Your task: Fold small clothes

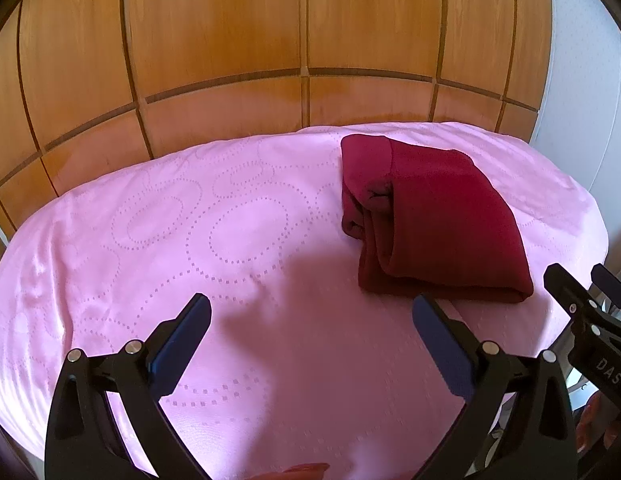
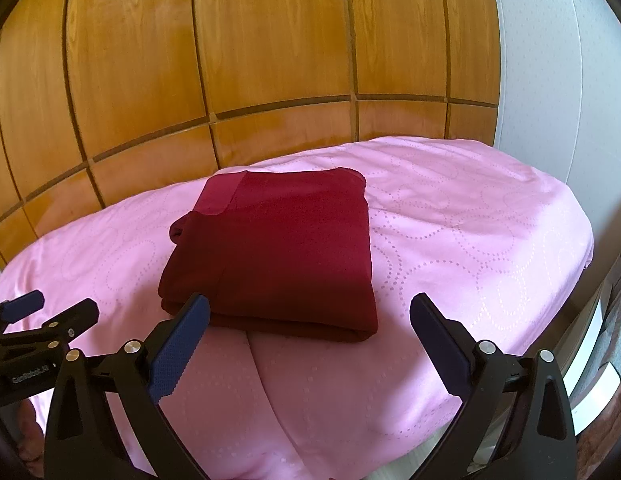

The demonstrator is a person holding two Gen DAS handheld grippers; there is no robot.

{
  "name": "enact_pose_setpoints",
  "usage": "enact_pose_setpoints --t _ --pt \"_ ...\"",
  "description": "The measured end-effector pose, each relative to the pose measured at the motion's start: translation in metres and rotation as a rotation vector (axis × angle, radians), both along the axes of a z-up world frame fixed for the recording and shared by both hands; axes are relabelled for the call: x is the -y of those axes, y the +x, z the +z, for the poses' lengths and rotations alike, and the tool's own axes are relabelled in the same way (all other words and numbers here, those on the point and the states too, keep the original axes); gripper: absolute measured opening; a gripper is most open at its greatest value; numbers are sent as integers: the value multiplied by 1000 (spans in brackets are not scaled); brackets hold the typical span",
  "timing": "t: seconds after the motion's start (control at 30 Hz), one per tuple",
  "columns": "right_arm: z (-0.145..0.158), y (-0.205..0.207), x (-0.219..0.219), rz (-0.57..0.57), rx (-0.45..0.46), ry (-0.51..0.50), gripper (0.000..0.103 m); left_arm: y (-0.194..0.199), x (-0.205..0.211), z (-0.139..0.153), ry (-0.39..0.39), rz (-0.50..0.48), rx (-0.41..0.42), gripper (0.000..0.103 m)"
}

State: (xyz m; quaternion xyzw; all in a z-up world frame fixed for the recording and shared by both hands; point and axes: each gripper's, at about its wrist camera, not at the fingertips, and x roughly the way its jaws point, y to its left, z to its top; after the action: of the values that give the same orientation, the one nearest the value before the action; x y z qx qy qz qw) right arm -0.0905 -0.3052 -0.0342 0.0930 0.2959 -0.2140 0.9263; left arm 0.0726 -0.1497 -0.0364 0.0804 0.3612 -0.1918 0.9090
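Note:
A dark red garment (image 1: 434, 220) lies folded into a thick rectangle on the pink bed cover (image 1: 190, 240). In the right wrist view the garment (image 2: 278, 252) lies just ahead of my right gripper (image 2: 310, 308), which is open and empty, its left fingertip (image 2: 198, 308) near the garment's front edge. My left gripper (image 1: 310, 308) is open and empty, to the left of the garment and apart from it. My right gripper also shows at the right edge of the left wrist view (image 1: 582, 284), and my left gripper at the left edge of the right wrist view (image 2: 58, 304).
A wooden panelled wardrobe (image 1: 270, 40) stands right behind the bed. A pale wall (image 2: 550, 60) is at the right. The pink cover (image 2: 450, 240) drops off at the bed's right edge, with floor and furniture below.

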Motion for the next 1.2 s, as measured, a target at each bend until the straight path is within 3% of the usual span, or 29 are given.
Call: enact_pose_setpoints --t 0.63,1.2 --pt "-2 5 2 13 -10 5 99 -1 2 -3 13 3 7 101" --pt "-10 10 9 18 -31 33 99 11 0 -13 16 3 -56 101"
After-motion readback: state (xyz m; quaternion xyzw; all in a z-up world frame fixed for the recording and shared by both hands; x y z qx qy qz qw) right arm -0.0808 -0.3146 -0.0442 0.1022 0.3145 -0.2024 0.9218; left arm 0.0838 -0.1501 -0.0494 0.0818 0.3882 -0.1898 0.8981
